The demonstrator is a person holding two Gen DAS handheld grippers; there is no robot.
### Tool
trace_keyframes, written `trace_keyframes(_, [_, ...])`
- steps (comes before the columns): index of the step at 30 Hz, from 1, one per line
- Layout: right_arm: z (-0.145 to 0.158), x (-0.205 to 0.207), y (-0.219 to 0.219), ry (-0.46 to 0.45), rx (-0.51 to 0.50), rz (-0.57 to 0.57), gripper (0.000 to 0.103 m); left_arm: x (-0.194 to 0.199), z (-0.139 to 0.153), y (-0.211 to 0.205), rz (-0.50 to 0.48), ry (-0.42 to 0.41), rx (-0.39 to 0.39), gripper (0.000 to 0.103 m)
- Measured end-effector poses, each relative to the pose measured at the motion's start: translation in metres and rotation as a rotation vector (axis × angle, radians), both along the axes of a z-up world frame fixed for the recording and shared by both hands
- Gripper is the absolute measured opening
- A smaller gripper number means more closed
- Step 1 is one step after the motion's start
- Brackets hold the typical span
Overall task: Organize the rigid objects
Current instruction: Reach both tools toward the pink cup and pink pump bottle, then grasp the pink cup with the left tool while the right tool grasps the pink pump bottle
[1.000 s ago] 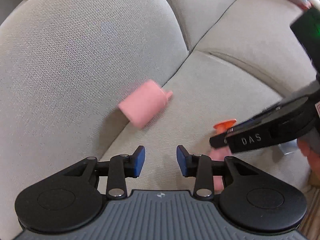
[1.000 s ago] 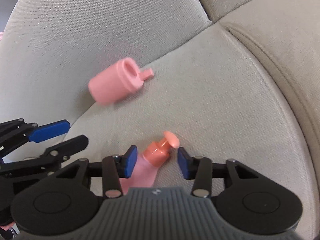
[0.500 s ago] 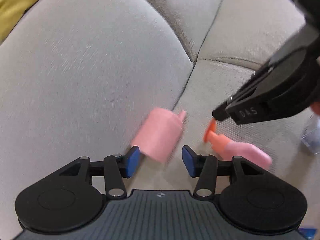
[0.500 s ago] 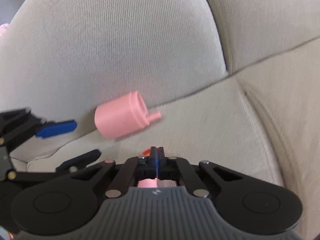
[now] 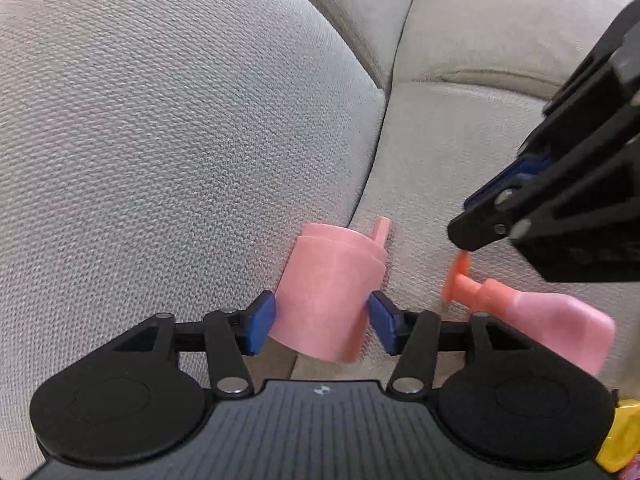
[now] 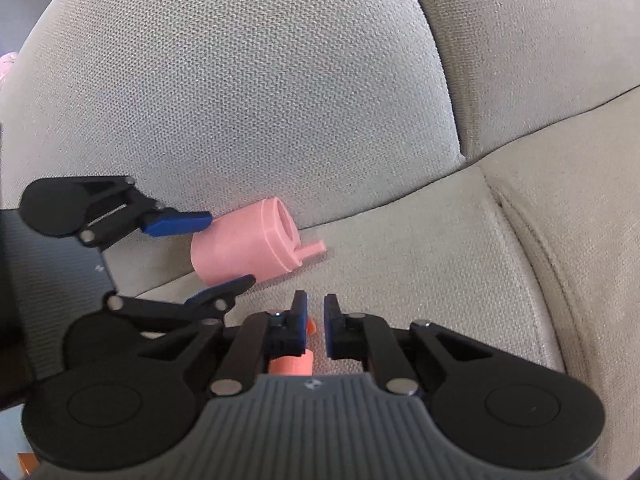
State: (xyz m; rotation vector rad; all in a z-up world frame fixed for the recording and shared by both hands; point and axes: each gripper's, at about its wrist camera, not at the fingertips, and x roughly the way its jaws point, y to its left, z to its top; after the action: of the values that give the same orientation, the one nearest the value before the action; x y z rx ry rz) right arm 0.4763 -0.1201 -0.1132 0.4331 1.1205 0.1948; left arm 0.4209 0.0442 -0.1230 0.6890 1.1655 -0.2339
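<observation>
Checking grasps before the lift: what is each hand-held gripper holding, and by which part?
Right hand-held gripper: pink bottle, by its orange cap. Left hand-held gripper: nothing; its opening jaws straddle the pink cup.

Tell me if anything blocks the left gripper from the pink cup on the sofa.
Nothing visible does. The pink cup already lies between the left gripper's opening jaws. The pink bottle lies off to the side by the right gripper.

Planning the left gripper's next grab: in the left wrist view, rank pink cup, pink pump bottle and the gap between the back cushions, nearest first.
1. pink cup, between the left gripper's opening jaws.
2. pink pump bottle, just right.
3. gap between the back cushions, far up top.
</observation>
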Motion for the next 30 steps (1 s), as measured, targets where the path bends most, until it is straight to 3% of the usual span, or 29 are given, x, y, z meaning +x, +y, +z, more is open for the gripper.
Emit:
trace_keyframes(3, [0.013, -0.006, -0.009, -0.004, -0.007, 0.009, 0.031, 0.007, -0.006, -0.001, 0.015, 0.012, -0.018, 0.069])
trace_keyframes(4, [0.012, -0.006, -0.011, -0.001, -0.007, 0.013, 0.033, 0.009, -0.007, -0.001, 0.024, 0.013, -0.023, 0.069])
trace_keyframes(13, [-0.002, -0.005, -0.002, 0.025, -0.003, 0.013, 0.033, 0.006, 0.0, -0.004, 0.086, 0.007, -0.01, 0.066])
trace_keyframes(16, [-0.001, -0.007, -0.003, 0.034, -0.012, 0.018, 0.034, 0.0, 0.011, 0.005, 0.183, 0.018, -0.039, 0.064])
trace_keyframes(19, [0.004, -0.013, -0.002, 0.048, 0.001, 0.042, 0.043, -0.013, 0.022, 0.019, 0.265, 0.077, -0.077, 0.062])
trace_keyframes(23, [-0.001, -0.012, 0.003, 0.117, 0.041, 0.098, 0.044, -0.043, 0.023, 0.051, 0.375, 0.185, -0.174, 0.05])
trace_keyframes(24, [-0.003, -0.011, 0.005, 0.141, 0.052, 0.106, 0.044, -0.048, 0.023, 0.056, 0.394, 0.188, -0.2, 0.032])
trace_keyframes(26, [-0.008, -0.01, 0.008, 0.175, 0.067, 0.116, 0.045, -0.04, 0.023, 0.071, 0.419, 0.172, -0.238, 0.021])
trace_keyframes(29, [-0.008, -0.009, 0.015, 0.172, 0.046, 0.121, 0.047, -0.04, 0.026, 0.069, 0.386, 0.076, -0.237, 0.022])
trace_keyframes(30, [-0.008, -0.008, 0.018, 0.17, 0.04, 0.123, 0.048, -0.041, 0.026, 0.067, 0.367, 0.046, -0.237, 0.026])
